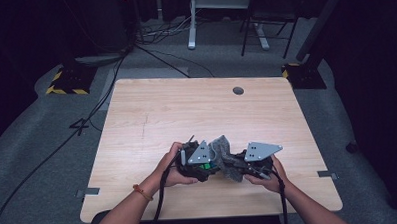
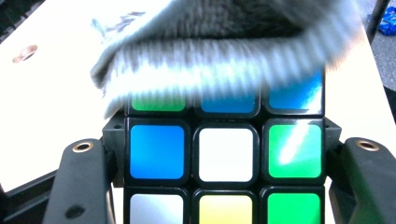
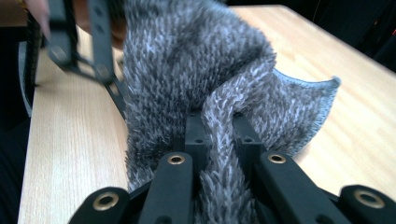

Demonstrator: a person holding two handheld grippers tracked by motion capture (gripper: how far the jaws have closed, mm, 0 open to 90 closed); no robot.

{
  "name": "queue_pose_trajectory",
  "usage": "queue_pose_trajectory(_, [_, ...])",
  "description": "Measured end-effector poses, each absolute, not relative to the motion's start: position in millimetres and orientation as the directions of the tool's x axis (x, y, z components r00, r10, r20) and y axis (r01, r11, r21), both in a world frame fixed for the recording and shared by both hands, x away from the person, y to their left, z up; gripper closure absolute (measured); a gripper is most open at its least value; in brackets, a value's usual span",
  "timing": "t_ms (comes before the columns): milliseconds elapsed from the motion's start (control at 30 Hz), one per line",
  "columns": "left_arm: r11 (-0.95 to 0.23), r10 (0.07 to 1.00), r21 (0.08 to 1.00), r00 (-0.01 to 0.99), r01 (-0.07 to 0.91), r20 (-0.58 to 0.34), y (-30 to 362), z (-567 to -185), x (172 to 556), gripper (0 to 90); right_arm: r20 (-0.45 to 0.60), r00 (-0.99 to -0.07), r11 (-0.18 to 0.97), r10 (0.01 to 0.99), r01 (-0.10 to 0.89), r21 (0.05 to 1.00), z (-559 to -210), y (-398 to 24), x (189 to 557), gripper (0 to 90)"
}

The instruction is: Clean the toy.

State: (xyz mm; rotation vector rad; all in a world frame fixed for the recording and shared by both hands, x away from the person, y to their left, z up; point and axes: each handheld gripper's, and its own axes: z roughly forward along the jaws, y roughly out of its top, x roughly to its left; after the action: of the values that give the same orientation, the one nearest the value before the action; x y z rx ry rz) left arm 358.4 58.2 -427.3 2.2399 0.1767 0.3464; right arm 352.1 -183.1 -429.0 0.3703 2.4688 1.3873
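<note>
While the left gripper (image 1: 208, 167) clamps a scrambled puzzle cube (image 2: 225, 154) just above the near edge of the table (image 1: 196, 107), the right gripper (image 1: 237, 166) has its jaws pinched shut on a fold of fuzzy grey cloth (image 3: 196, 70) and drapes it over the cube's top, so I'd call this mid-wipe. Next move probably needs the cloth dragged down across the uncovered stickers with the cube kept steady. Cube's glossy, with blue, white, green and yellow squares in black borders.
</note>
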Motion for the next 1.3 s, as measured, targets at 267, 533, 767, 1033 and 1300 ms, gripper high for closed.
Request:
queue_pose_trajectory(267, [-0.574, 0.222, 0.819, 0.958, -0.021, 0.180, 63, -418, 353, 33.4, -0.005, -0.941, 0.503, 0.339, 0.177, 0.846, -449, -183, 361, 80.7])
queue_pose_trajectory(533, [-0.597, 0.202, 0.801, 0.957, -0.047, 0.207, 65, -420, 352, 32.9, 0.074, -0.957, 0.406, 0.280, 0.188, 0.894, -444, -187, 360, 80.8])
queue_pose_trajectory(767, [-0.647, 0.218, 0.761, 0.948, -0.038, 0.232, 59, -427, 352, 33.0, 0.043, -0.954, 0.376, 0.297, 0.158, 0.913, -431, -194, 356, 80.8])
queue_pose_trajectory(1033, [-0.641, 0.221, 0.767, 0.950, -0.028, 0.219, 58, -427, 354, 33.2, 0.044, -0.949, 0.377, 0.313, 0.167, 0.911, -434, -190, 359, 80.7])
queue_pose_trajectory(1300, [-0.622, 0.208, 0.782, 0.956, -0.035, 0.208, 60, -424, 351, 33.3, 0.078, -0.952, 0.423, 0.297, 0.204, 0.883, -449, -183, 361, 80.7])
